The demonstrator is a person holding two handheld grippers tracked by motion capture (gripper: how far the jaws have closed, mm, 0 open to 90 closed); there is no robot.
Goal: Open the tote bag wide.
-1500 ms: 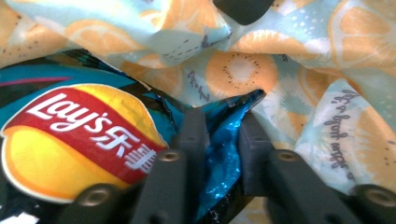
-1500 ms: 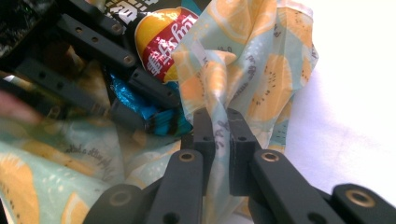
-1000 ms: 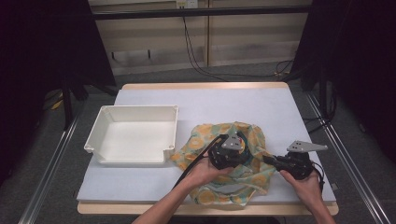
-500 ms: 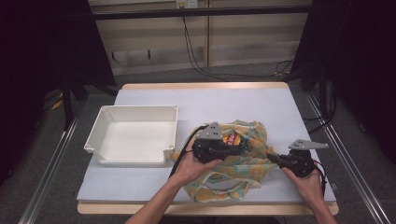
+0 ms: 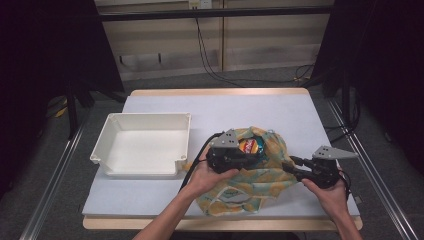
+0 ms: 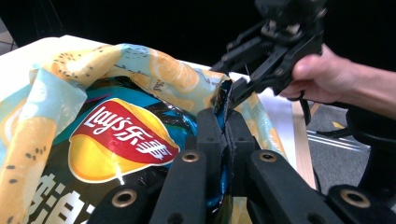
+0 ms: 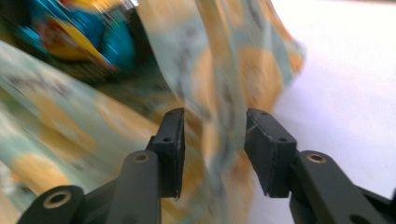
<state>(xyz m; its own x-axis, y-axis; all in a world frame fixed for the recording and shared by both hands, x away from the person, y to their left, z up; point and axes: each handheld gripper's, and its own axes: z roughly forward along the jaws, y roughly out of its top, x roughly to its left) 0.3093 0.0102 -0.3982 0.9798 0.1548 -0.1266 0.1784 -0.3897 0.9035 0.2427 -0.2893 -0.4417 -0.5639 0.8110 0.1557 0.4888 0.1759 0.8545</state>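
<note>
— Where's the chip bag?

— The glossy Lay's chip bag [image 6: 122, 140] sits inside a soft, crumpled orange-print fabric bag [image 5: 260, 175] near the tabletop's front right.

— And the grippers?

— The left gripper [image 6: 223, 122] is pinched tight on the fabric bag's rim; the right gripper [image 7: 214, 144] is spread, with a fold of cloth between its jaws.

— Anything else?

— A rigid white rectangular bin [image 5: 142, 167] at the left edge.
</note>
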